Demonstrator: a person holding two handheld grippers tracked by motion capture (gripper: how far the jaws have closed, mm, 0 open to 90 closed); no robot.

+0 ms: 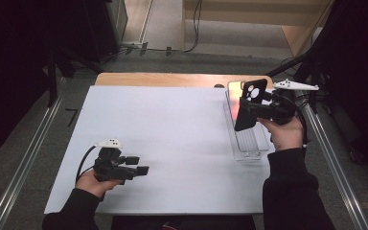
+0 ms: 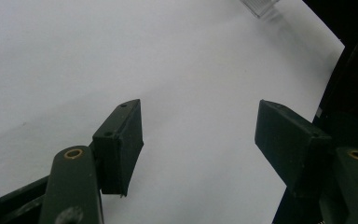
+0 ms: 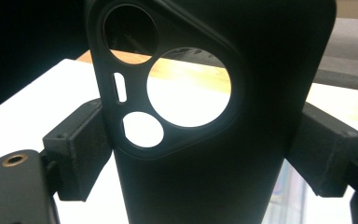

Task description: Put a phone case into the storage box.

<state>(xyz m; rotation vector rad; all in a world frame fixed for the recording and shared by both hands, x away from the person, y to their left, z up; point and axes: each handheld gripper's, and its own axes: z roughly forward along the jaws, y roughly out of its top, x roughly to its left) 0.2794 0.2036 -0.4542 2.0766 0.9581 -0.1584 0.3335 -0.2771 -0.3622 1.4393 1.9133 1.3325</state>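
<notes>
From above, the right gripper pinches a matte black phone case upright over a clear plastic tray at the right edge of the white table, near its far right corner. The left gripper hovers near the front left corner, jaws spread. Its own view shows the blocky black jaws apart above the smooth white sheet, the tray corner cut off at the top. In the right gripper view the case, with round camera cutouts, sits clamped between both jaws and hides much of the table.
</notes>
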